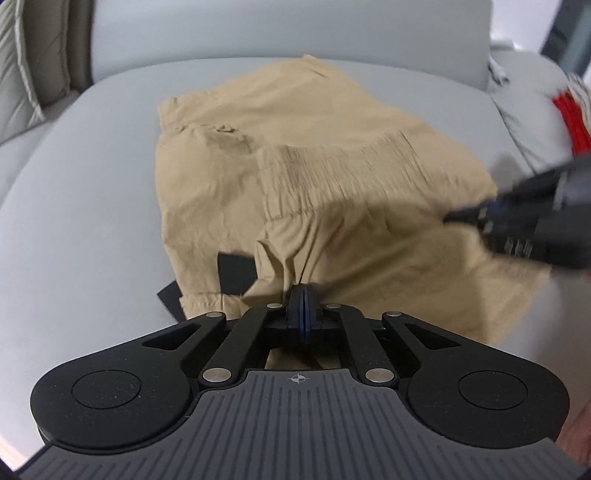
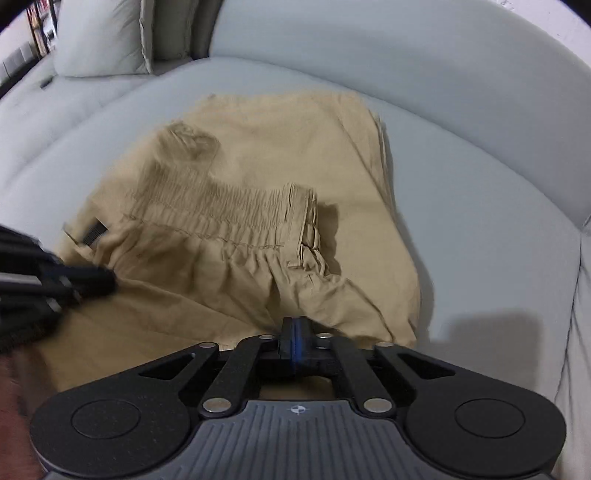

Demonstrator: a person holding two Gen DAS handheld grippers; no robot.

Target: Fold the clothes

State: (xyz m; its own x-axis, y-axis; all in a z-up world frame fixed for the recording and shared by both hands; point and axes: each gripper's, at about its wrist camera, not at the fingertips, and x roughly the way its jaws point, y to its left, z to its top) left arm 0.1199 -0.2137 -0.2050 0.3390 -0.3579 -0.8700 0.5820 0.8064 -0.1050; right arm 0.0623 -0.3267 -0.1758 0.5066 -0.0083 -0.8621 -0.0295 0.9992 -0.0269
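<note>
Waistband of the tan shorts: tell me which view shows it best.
The right wrist view. The waistband lies sharp there, its gathers, stitching and folded end clear. In the left wrist view the waistband is motion-blurred and partly shadowed on the shorts.

The trousers (image 1: 295, 155) lay on the sofa seat (image 1: 92, 184), with the backrest (image 1: 288, 29) behind them. A pillow (image 2: 99, 37) stood at the far left. The left gripper (image 1: 304, 295) and the right gripper (image 2: 293, 328) were at the near edge of the trousers, side by side
</note>
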